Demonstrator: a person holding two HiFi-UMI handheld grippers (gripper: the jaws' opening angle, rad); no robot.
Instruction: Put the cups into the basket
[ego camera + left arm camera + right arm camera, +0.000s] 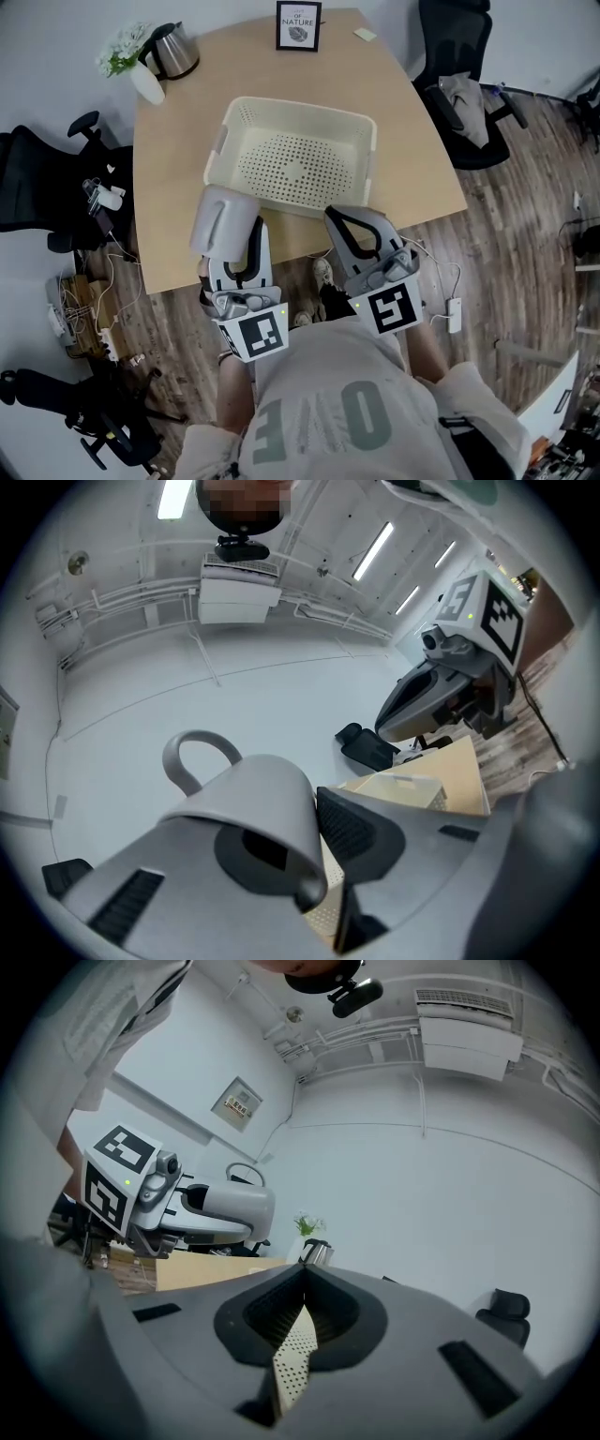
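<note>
A grey cup (221, 219) with a loop handle hangs upside down just above the table's near edge, left of the basket's near corner. My left gripper (246, 242) is shut on its wall. In the left gripper view one finger sits inside the cup (251, 803) and the other outside. The cream perforated basket (367, 142) stands empty in the middle of the table. Beside the basket's near right corner, my right gripper (349, 225) is shut with nothing held. In the right gripper view only the basket's floor (294, 1352) shows below the closed tips.
On the wooden table (178, 178), a steel kettle (174, 49) and a white vase with a plant (142, 77) stand at the far left corner. A framed sign (298, 25) and a note (365, 35) are at the far edge. Office chairs (461, 84) flank the table; cables (89, 309) lie on the floor at left.
</note>
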